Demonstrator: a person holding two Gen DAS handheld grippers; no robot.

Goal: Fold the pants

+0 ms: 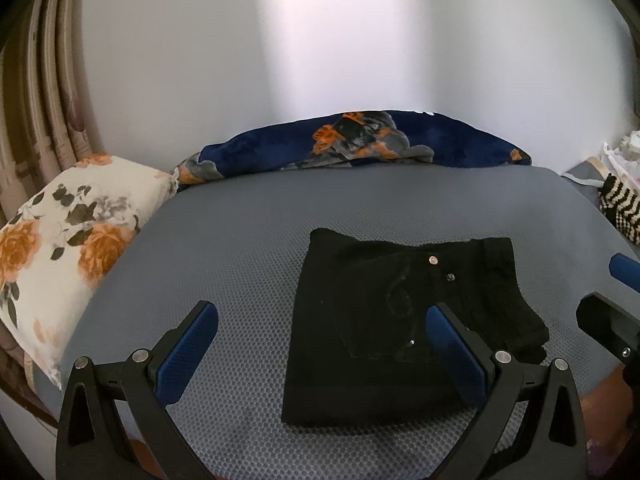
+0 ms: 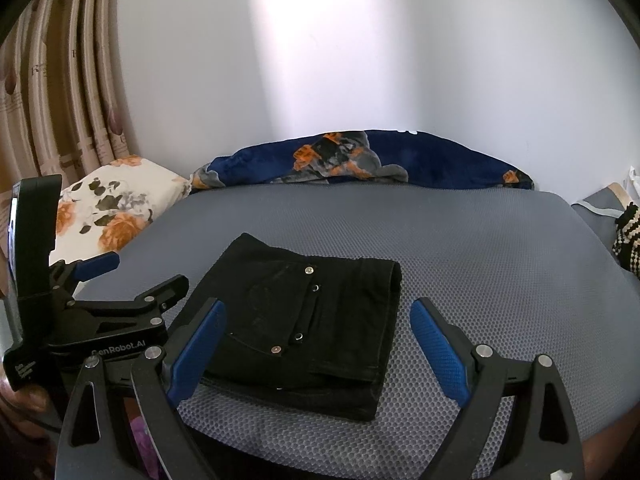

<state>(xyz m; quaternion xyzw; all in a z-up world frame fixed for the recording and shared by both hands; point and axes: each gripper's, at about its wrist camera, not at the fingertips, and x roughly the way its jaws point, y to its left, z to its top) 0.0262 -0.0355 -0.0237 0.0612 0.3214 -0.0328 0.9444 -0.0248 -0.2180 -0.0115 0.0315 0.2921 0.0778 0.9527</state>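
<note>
Both grippers, left gripper [image 1: 322,344] and right gripper [image 2: 318,342], hover with jaws wide and empty over the black pants [image 2: 304,332], folded compact at lower centre on the grey mattress [image 2: 480,248]; folding looks finished, so withdrawing seems next.

Soft daylight, bright glare band on wall [image 1: 320,32]; sharp focus, fisheye-bent edges.

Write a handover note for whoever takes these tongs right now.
Left tongs: open, empty, above the mat's near edge.
Right tongs: open, empty, beside them.
Pants: black, folded into a compact stack on the grey mat, near its front edge, touched by neither tongs.
Done: the fold looks finished.
Left: probably nothing; one corner sticks out on the right side in the left view, so tidy it if you want neat edges.
</note>
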